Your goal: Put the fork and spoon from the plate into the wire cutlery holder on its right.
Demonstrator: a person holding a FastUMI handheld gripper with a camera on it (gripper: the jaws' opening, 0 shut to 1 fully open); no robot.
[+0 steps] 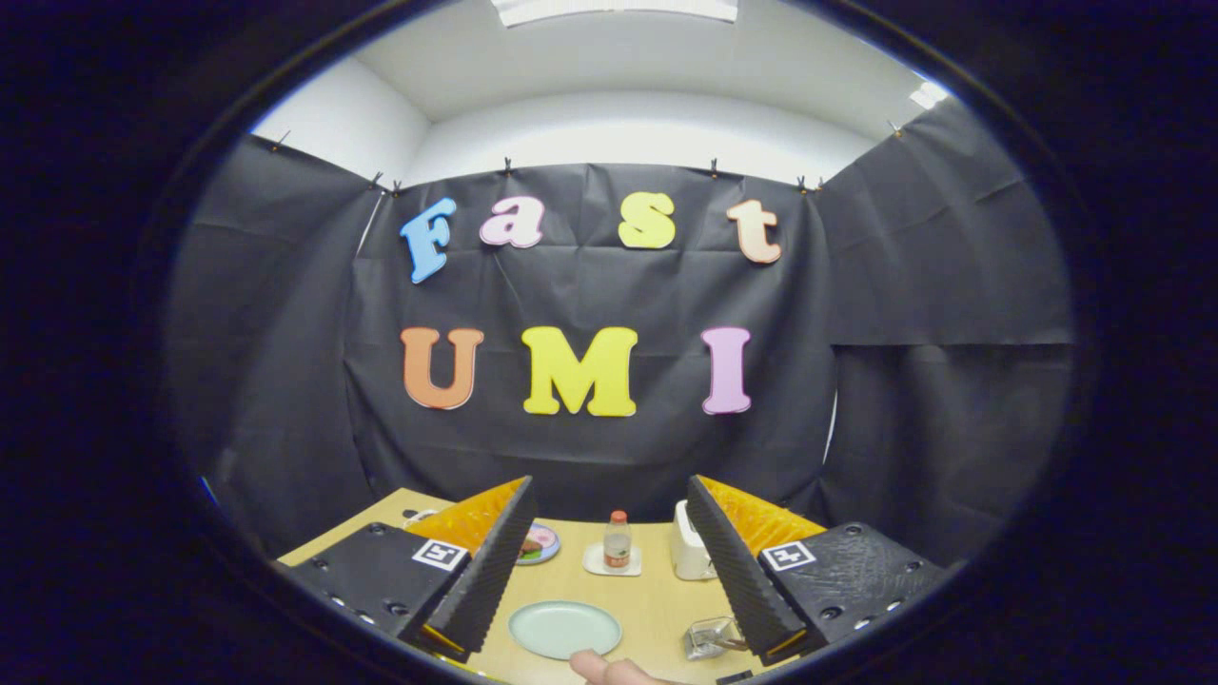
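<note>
Your gripper (609,571) hangs above the pale wooden table (657,599) with its two black ribbed fingers (490,571) spread wide apart, and nothing sits between them in their grasp. Down on the table in the gap between the fingers lies the round, pale green plate (564,629), its surface looking bare from here; you cannot make out a fork or spoon on it. To the plate's right, hard by the inner edge of your right finger, stands the small wire cutlery holder (709,637), partly hidden behind that finger, with what looks like a dark handle poking out of it. A fingertip of a person's hand (609,669) shows just at the plate's near rim. Beyond the plate, further across the table, a small bottle with an orange cap (618,541) stands on a white square coaster (612,561), a white boxy container (687,544) to its right and a small patterned dish (539,544) to its left.
</note>
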